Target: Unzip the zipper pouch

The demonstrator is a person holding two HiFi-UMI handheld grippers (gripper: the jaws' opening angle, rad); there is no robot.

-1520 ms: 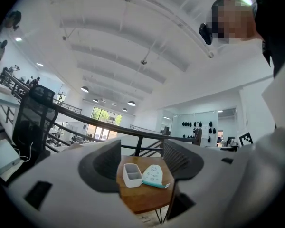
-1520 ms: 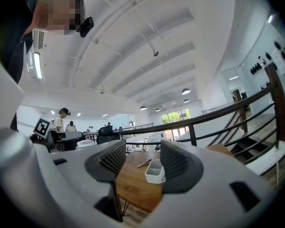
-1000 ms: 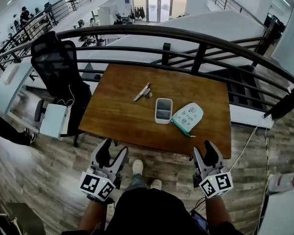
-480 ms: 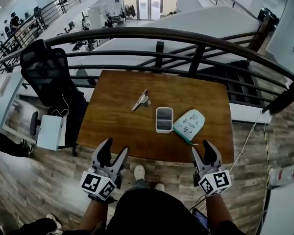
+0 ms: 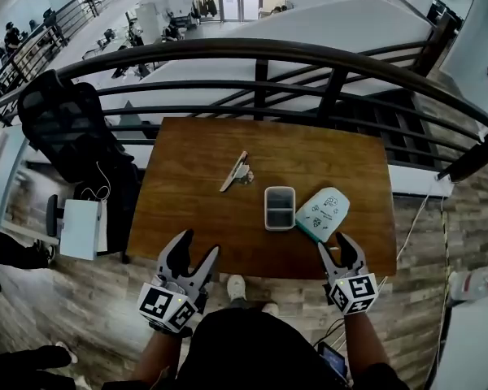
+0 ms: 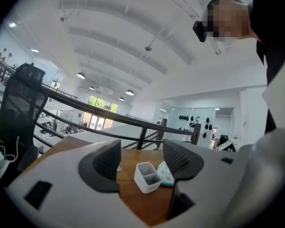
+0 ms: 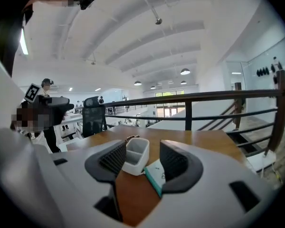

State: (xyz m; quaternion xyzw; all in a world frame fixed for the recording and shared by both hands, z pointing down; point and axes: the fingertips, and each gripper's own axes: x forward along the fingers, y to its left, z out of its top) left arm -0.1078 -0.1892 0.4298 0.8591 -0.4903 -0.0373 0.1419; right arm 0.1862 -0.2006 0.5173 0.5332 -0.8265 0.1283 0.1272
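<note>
Hovering low in the frame off the table edge, the left gripper and right gripper gape empty, likely readying a reach; the pouch lies right of centre, just beside the box.

The wooden table carries a zipper pouch, a white divided box and a small object.

left gripper: now up at the table's near edge
right gripper: now over that edge, near the pouch
</note>
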